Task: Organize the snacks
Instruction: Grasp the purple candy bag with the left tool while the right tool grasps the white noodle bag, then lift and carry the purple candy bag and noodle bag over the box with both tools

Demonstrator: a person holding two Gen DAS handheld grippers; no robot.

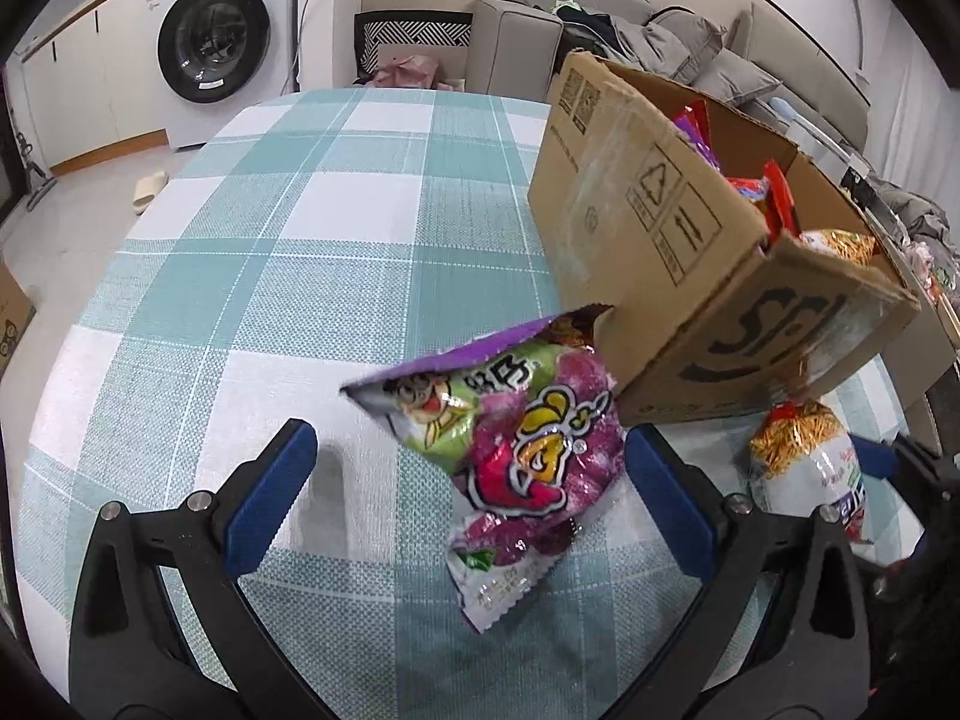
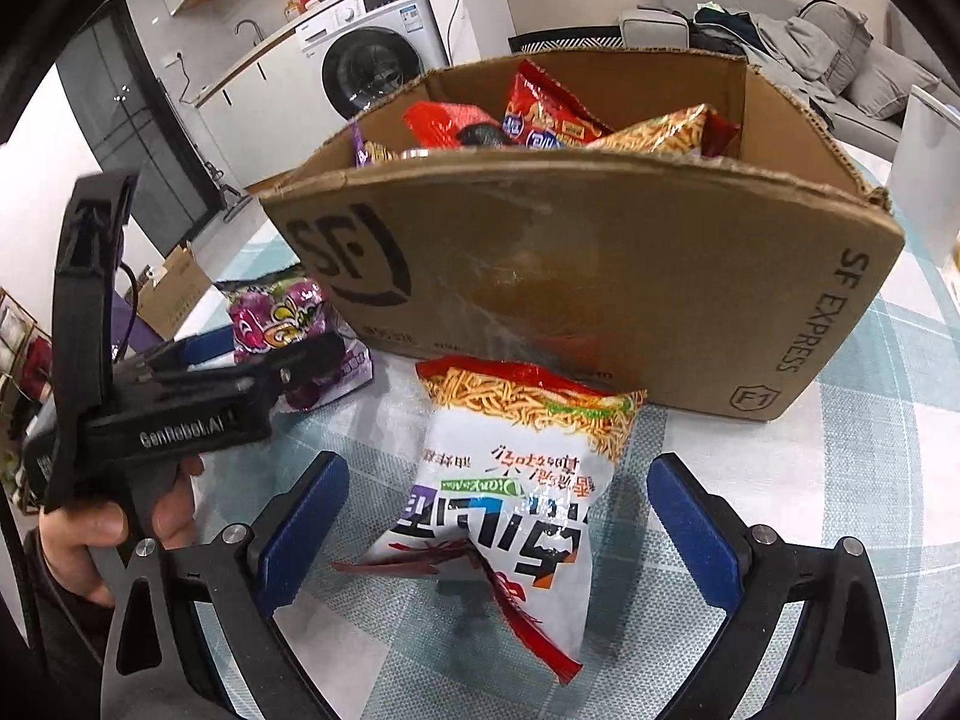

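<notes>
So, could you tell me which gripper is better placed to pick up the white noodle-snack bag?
Right. The right gripper is open with the white noodle-snack bag lying between its fingers, while the left gripper is open around the purple snack bag.

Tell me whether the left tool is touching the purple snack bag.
Apart. The left wrist view shows the left tool open, with checked tablecloth visible between each blue pad and the purple snack bag lying between them.
</notes>
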